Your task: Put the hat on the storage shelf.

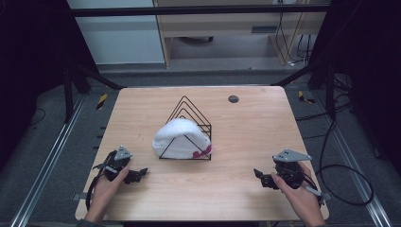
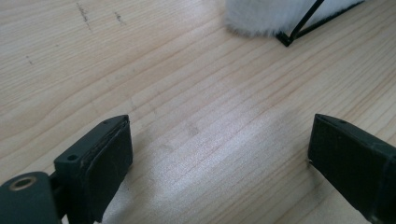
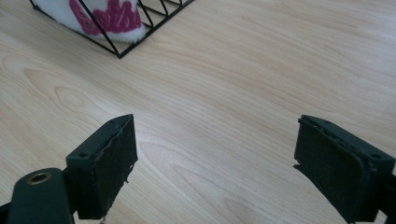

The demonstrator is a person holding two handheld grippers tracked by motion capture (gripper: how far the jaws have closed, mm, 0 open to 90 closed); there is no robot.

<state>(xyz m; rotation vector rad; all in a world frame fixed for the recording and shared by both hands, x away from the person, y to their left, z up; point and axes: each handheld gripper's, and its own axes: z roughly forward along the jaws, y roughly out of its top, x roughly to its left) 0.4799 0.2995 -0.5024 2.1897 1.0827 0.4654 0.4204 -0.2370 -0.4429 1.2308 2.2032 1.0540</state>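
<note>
We see both tongs gaping with nothing between them, the left tongs (image 1: 138, 174) and right tongs (image 1: 261, 177) low over the bench (image 1: 227, 198), hands near. Between them, farther back, a white hat (image 1: 177, 137) sits in a wire rack (image 1: 191, 113); the right gripper view shows its pink lettering (image 3: 109, 16).

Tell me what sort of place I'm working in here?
Probably a lab recording rig, not a home: a bare wooden table stands on grey floor among black frame struts, with loose cables trailing beside it and a wire rack holding a white fluffy hat.
</note>
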